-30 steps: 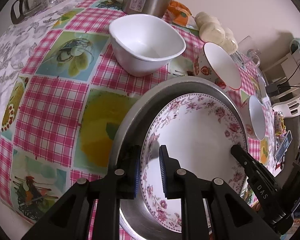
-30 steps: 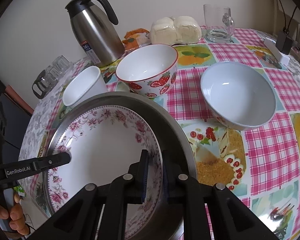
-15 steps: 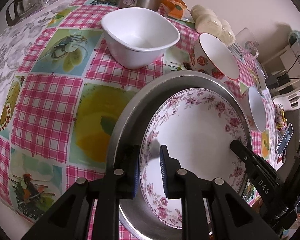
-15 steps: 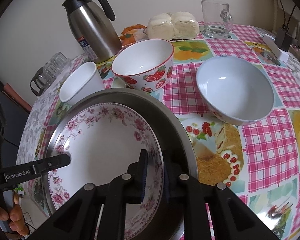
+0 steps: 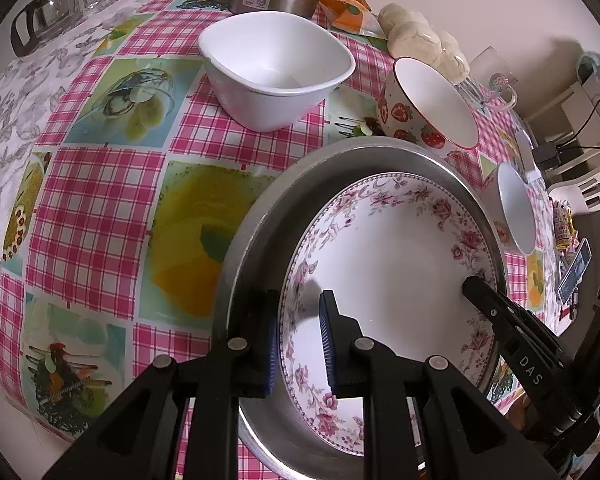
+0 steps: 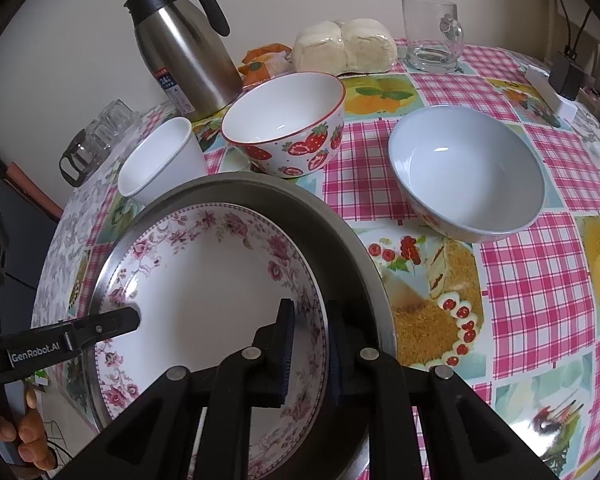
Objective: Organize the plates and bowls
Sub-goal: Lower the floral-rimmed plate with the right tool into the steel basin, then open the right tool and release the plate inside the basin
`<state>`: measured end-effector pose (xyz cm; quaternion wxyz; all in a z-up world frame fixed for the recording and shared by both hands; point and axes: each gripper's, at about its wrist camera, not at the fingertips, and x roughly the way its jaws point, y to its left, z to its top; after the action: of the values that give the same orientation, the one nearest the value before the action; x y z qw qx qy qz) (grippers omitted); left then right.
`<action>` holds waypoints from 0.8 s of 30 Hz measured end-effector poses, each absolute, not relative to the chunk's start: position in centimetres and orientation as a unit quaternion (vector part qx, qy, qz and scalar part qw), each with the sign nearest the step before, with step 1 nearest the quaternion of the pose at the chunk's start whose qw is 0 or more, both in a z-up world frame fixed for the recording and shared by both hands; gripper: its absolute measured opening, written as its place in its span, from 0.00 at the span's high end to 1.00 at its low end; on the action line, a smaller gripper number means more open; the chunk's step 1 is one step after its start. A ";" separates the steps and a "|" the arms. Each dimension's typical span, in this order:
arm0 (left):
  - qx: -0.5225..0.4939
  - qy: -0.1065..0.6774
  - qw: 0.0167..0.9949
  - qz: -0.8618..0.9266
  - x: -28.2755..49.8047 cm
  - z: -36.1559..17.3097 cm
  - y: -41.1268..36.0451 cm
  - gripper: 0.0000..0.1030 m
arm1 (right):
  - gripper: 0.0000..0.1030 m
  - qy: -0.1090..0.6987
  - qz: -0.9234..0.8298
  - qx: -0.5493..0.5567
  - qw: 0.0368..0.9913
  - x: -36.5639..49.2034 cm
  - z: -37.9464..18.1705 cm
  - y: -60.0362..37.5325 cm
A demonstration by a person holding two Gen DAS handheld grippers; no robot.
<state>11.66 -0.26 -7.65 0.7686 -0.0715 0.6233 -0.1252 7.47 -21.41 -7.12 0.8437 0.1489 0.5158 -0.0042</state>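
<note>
A floral-rimmed plate lies inside a round metal pan near the table's front edge. My left gripper is shut on the plate's left rim. My right gripper is shut on its right rim; the plate and pan fill that view's lower left. A white square bowl, a strawberry bowl and a pale blue bowl stand behind the pan. In the right wrist view they are the white bowl, strawberry bowl and blue bowl.
A steel thermos jug, wrapped buns, a glass mug and a glass pot with tumblers stand along the back of the checked tablecloth. A charger and white box lie far right.
Both grippers keep their hold on the plate's rim. The plate and pan have shifted slightly toward the bowls; the bowls stand where they were.
</note>
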 end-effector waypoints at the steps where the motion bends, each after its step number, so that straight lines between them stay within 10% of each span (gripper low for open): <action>1: -0.071 0.623 0.769 -0.125 11.6 -7.6 -0.3 0.83 | 0.82 0.516 -0.004 0.149 0.844 7.4 -7.2 -21.4; 24: -0.076 0.604 0.786 -0.108 11.6 -5.3 -0.7 0.63 | 0.82 0.489 -0.003 0.151 0.859 6.9 -5.0 -22.8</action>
<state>11.61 -0.70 -5.29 0.7859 -0.0764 0.6040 -0.1083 6.95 -22.83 -5.00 0.8590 0.1506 0.4893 -0.0035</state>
